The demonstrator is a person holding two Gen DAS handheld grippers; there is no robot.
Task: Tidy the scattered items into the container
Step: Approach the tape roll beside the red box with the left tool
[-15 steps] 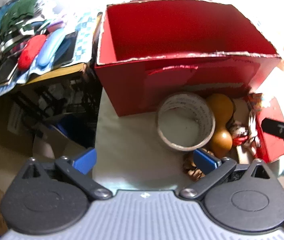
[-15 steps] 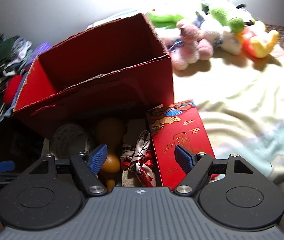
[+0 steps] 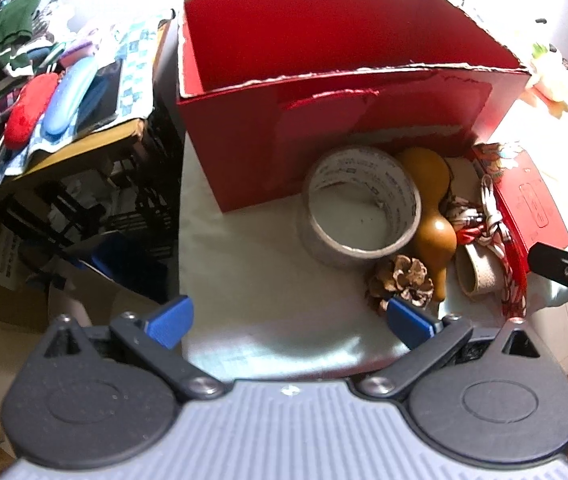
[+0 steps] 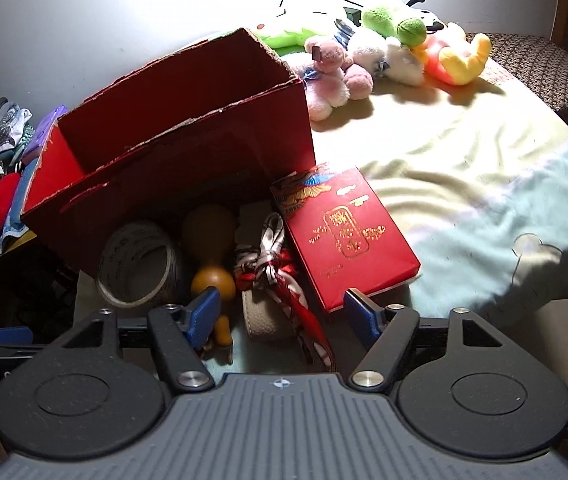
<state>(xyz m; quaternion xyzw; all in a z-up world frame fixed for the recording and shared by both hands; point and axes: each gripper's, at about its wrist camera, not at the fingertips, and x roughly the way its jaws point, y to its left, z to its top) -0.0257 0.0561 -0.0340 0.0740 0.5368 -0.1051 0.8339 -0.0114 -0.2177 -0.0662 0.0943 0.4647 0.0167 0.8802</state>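
Pale cloth covers the surface, cream shading to light blue toward its near edge. Red cardboard box stands open-topped on it, nothing visible inside. Just in front of the box lie a tape roll, gourd, pine cone, knotted ribbon and flat red packet. Plush toys sit behind, by a white wall. Cluttered side table stands left. Left gripper hangs wide, nothing between its jaws. Right gripper hangs open over the ribbon, gripping nothing.
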